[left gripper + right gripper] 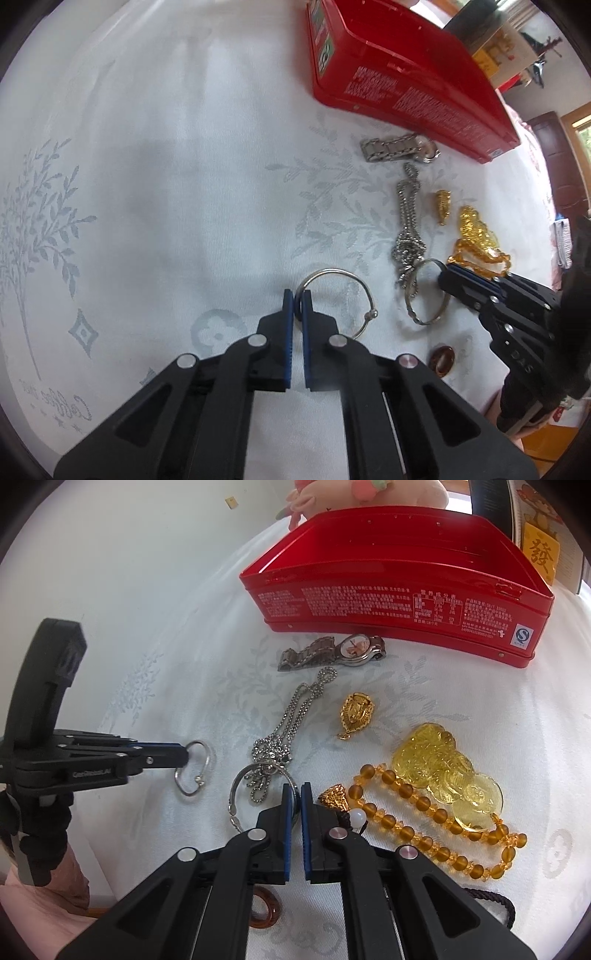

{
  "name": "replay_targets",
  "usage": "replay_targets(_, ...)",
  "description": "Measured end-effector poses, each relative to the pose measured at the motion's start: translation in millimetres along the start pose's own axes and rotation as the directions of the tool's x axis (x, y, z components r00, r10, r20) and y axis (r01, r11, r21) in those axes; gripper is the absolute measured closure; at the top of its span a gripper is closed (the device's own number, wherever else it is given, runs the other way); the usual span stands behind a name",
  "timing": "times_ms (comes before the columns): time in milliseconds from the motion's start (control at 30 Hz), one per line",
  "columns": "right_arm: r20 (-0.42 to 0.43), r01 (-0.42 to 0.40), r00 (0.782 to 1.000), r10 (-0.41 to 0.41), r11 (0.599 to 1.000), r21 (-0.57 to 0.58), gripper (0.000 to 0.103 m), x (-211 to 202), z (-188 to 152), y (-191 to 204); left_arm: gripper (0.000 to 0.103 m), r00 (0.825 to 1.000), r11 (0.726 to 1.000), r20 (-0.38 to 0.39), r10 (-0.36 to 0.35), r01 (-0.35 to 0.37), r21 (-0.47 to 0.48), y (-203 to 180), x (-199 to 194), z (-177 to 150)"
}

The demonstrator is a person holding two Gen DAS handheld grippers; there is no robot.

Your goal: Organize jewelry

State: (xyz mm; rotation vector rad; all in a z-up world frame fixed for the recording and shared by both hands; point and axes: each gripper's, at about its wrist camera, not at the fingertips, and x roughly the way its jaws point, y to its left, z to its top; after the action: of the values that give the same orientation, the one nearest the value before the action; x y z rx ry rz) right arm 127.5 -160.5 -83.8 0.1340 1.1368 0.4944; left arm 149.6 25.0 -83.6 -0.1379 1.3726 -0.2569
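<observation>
Lower centre of each wrist view: left gripper (297, 301) pinching thin silver bangle (334, 301), right gripper (295, 794) seemingly clamped on half-hidden patterned bangle (240, 788), atop white leaf-patterned tablecloth (166, 184).

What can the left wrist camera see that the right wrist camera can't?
Only the left wrist view shows the embroidered tree on the cloth. Only the right wrist view shows the amber bead string in full, a pink plush toy behind the tin, and the watch face. Both show the red tin, the silver chain, the gold pendant, and each gripper with jaws shut on a silver ring: left gripper, right gripper.
</observation>
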Motion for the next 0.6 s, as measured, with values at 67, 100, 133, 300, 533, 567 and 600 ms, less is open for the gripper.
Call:
replay_targets(67, 0.003, 0.000, 1.000, 0.000, 1.000, -0.001, 0.098, -1.7, 0.1, 0.8, 0.101, 1.000, 1.000, 0.018, -0.004, 0.004, 0.002, 2.4, -6.4, -4.2)
replay_targets(100, 0.005, 0.000, 1.000, 0.000, 1.000, -0.002, 0.099, -3.2, 0.0, 1.0, 0.101, 1.000, 1.000, 0.026, -0.011, 0.011, 0.001, 2.3, -8.6, -3.4)
replay_targets(133, 0.008, 0.000, 1.000, 0.000, 1.000, -0.002, 0.099, -5.2, 0.0, 0.9, 0.101, 0.999, 1.000, 0.029, -0.016, 0.016, 0.002, 3.4, -10.8, -3.7)
replay_targets(300, 0.037, 0.000, 0.999, 0.000, 1.000, -0.001, 0.099, -18.6, 2.0, 0.7, 0.101, 0.998, 0.999, 0.055, -0.035, 0.034, 0.013, -1.0, -19.5, 0.4)
replay_targets(533, 0.065, -0.002, 0.998, 0.002, 1.000, 0.000, 0.099, -37.8, 7.7, -2.7, 0.101, 0.995, 0.998, 0.076, -0.057, 0.054, 0.039, -2.3, -34.8, 4.1)
replay_targets(567, 0.069, 0.005, 0.998, -0.005, 1.000, 0.002, 0.099, -40.5, 9.6, -4.3, 0.101, 0.995, 0.997, 0.080, -0.062, 0.058, 0.046, -5.8, -36.8, 6.8)
replay_targets(600, 0.073, 0.010, 0.997, -0.010, 1.000, 0.000, 0.099, -44.5, 9.7, -6.6, 0.101, 0.994, 0.997, 0.085, -0.063, 0.058, 0.053, -12.0, -36.9, 13.1)
